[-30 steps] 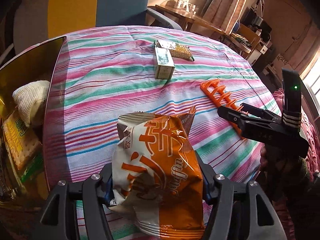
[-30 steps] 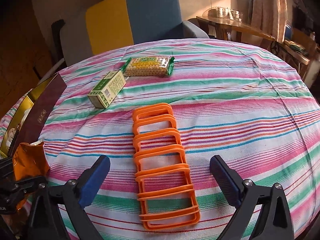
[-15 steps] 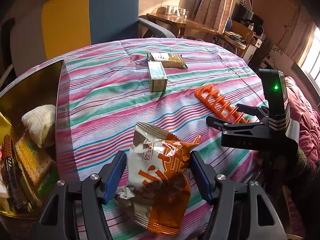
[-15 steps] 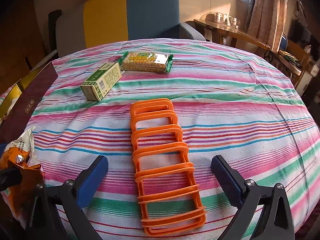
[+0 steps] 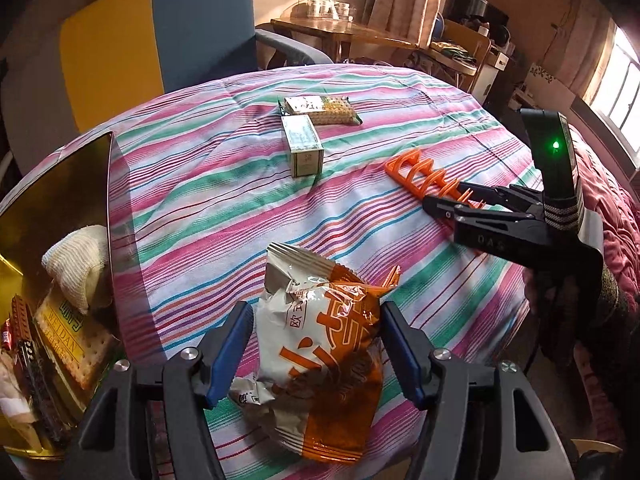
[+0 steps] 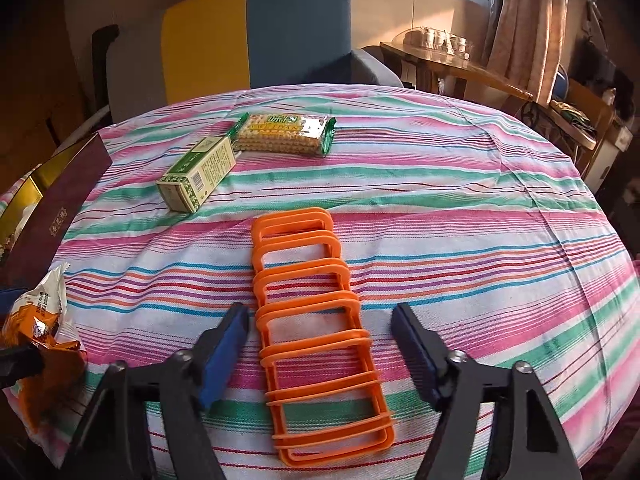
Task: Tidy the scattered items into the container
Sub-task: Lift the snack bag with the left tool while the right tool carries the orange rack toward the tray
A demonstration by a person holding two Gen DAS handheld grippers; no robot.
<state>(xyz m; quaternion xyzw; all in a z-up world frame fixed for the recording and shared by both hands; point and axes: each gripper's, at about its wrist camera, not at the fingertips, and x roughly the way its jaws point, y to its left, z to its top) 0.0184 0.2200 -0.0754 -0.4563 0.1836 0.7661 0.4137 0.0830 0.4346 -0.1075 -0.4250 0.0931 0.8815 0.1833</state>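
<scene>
An orange-and-white snack bag hangs between the blue pads of my left gripper, which is shut on it at the near edge of the table. The bag also shows at the far left of the right wrist view. An orange plastic rack lies lengthwise on the striped cloth. My right gripper straddles it with jaws closing, and its pads are still clear of the rack's sides. The gold-lined box stands open at the left.
A green carton and a cracker pack lie farther back on the round table. Inside the box are a white cloth and another cracker pack. A blue-and-yellow chair stands behind the table.
The right gripper's jaws have narrowed around the orange rack. The left gripper has rolled, and the snack bag now sits lower between its pads, near the table edge.
</scene>
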